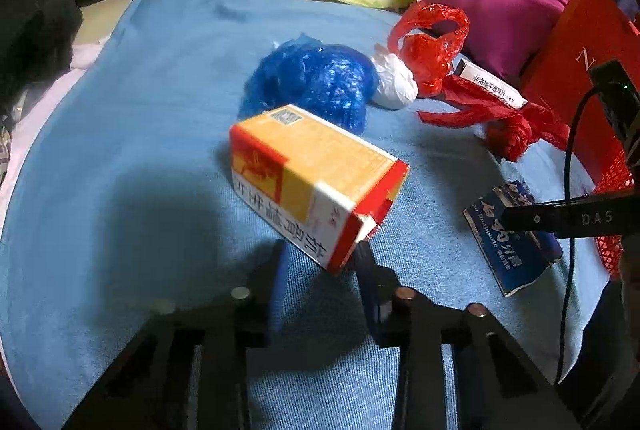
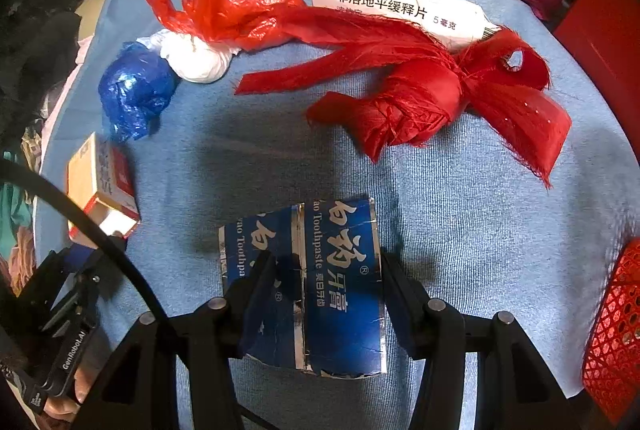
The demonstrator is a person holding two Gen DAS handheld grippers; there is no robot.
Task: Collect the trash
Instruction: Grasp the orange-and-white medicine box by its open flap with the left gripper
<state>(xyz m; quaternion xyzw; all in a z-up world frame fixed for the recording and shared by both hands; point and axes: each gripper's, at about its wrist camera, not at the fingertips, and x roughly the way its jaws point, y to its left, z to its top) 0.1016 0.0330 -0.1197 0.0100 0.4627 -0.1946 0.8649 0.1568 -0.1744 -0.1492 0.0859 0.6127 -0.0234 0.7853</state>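
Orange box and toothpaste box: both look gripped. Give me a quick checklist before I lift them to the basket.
1. Left gripper shut on orange box: ok, box tilted, held at one end.
2. Right gripper shut on toothpaste box: ok.
3. Toothpaste box intact: not ok, torn.
4. Red basket in view: ok, at right edge.
5. Basket has room: cannot tell.

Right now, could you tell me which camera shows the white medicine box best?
The right wrist view: the white medicine box lies large, its printed top readable, one end under the red ribbon. The left wrist view shows it small and far off, partly hidden.
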